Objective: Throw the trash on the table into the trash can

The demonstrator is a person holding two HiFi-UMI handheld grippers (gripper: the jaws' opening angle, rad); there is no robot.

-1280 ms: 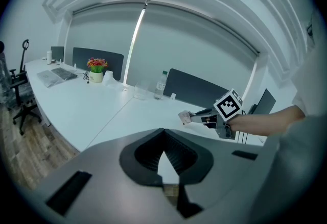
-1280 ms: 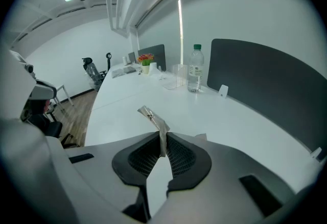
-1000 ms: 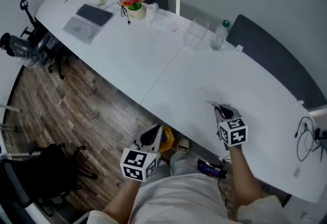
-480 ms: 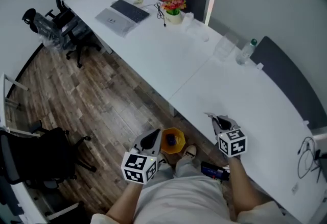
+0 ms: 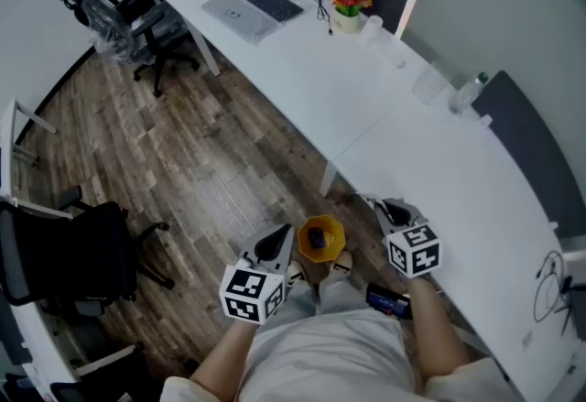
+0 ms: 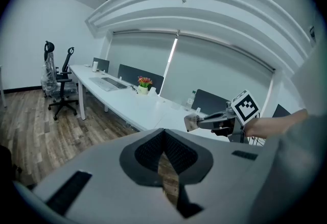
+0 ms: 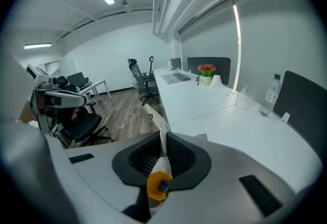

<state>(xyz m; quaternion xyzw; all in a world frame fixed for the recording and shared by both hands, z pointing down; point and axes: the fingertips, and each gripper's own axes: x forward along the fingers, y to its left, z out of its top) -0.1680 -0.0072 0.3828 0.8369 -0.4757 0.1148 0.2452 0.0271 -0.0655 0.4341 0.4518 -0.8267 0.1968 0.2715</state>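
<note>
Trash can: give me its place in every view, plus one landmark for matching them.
Head view: the orange trash can stands low centre on the wooden floor.
Left gripper view: not in it.
Right gripper view: bottom centre, just under the paper scrap pinched in the jaws.
Shared landmark: the flower pot, at and.

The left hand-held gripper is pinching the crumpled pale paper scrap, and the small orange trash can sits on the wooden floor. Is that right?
Not quite. The right hand-held gripper pinches the crumpled pale paper scrap, as the right gripper view shows. The left hand-held gripper is shut on nothing. The small orange trash can does sit on the wooden floor.
</note>
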